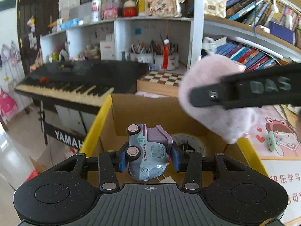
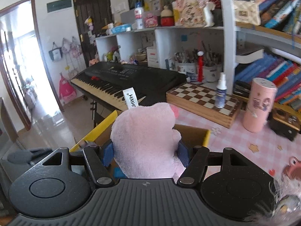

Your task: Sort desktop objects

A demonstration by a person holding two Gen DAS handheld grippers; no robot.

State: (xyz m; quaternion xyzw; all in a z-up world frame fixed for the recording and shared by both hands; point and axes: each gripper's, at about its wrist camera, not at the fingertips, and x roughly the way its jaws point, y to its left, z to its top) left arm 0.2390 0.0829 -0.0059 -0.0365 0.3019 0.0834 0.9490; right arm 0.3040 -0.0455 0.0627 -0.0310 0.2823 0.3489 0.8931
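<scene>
Two grippers poised over the box (image 1: 150, 113) for dropping: left gripper (image 1: 148, 159) jaws clamp the truck (image 1: 148, 150), right gripper (image 2: 145, 153) jaws squeeze the plush (image 2: 144, 137).

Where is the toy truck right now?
In the left wrist view, the toy truck sits clamped in the left gripper, held over the open cardboard box, with the pink plush to its upper right.
</scene>
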